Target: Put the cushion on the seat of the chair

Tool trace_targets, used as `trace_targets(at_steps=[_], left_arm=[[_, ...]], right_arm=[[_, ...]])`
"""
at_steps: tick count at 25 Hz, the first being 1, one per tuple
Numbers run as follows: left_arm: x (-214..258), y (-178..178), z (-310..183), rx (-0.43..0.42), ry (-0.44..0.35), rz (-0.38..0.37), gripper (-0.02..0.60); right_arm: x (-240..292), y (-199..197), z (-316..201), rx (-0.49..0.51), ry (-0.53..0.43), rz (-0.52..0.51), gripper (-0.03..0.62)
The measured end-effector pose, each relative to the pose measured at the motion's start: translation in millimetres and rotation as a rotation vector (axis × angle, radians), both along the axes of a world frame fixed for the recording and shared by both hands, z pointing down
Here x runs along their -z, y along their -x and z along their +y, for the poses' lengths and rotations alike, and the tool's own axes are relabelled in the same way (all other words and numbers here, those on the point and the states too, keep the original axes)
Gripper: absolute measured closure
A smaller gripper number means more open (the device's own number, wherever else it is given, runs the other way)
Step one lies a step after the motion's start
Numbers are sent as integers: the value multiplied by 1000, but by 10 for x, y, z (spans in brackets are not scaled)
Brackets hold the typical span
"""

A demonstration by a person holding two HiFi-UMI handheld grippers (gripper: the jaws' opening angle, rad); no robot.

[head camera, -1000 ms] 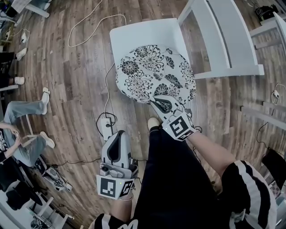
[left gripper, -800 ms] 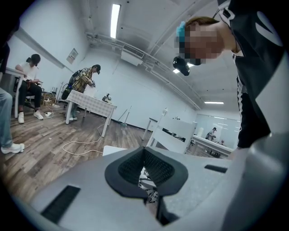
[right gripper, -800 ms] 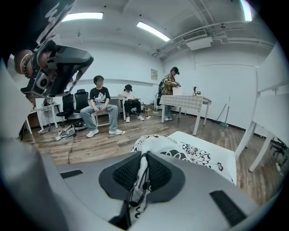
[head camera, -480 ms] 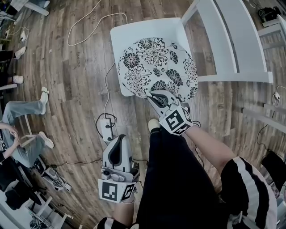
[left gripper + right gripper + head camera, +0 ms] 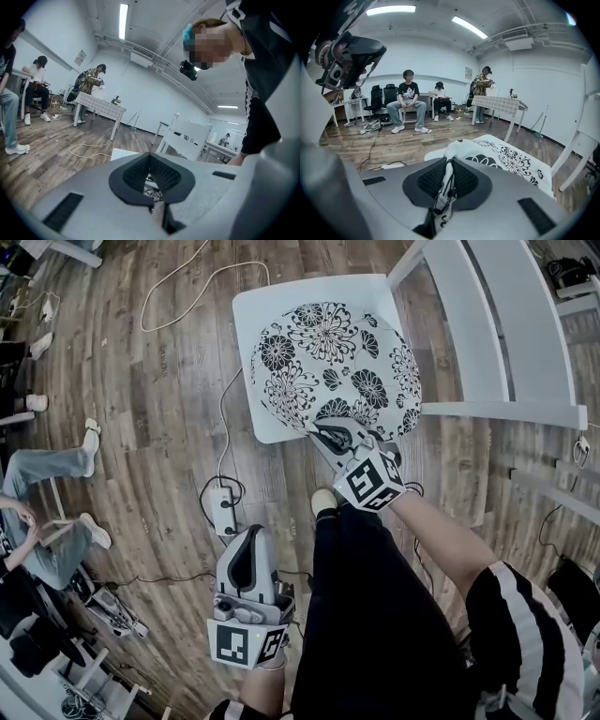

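A round white cushion [image 5: 333, 362] with black flower print lies over the white chair seat [image 5: 258, 324] and overhangs the edge nearest me. My right gripper [image 5: 330, 437] is shut on the cushion's near rim; in the right gripper view the fabric [image 5: 506, 154] is pinched between the black pads [image 5: 461, 180]. Low at the left, well short of the chair, my left gripper [image 5: 246, 542] is shut with nothing in it. Its own view shows the pads [image 5: 166, 176] meeting, with the chair [image 5: 187, 138] beyond.
The chair's slatted back [image 5: 497, 324] stands at the right of the seat. A power strip [image 5: 223, 512] and cables lie on the wood floor in front of the chair. My black-trousered leg [image 5: 375, 615] stands close to it. A seated person [image 5: 37, 521] is at far left.
My right gripper has carried the cushion further over the seat and lower, so it now covers more of the seat. The left gripper has stayed about where it was.
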State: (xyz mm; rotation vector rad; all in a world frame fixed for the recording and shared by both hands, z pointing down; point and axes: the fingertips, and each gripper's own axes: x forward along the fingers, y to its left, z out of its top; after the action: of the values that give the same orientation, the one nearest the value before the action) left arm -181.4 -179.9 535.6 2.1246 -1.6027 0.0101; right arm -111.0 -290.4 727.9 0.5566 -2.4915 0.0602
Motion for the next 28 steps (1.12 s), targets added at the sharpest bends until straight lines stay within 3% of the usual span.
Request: trace_targets(at_steps=[16, 23, 28], left_arm=[[-76, 48, -120, 31, 31, -7, 578], [-141, 39, -75, 27, 38, -8, 578], [-151, 20, -79, 26, 39, -3, 578]], right_arm=[[-108, 38, -384, 25, -7, 42, 560], [-142, 88, -503, -26, 9, 24, 562], [-188, 128, -552, -84, 86, -15, 560]])
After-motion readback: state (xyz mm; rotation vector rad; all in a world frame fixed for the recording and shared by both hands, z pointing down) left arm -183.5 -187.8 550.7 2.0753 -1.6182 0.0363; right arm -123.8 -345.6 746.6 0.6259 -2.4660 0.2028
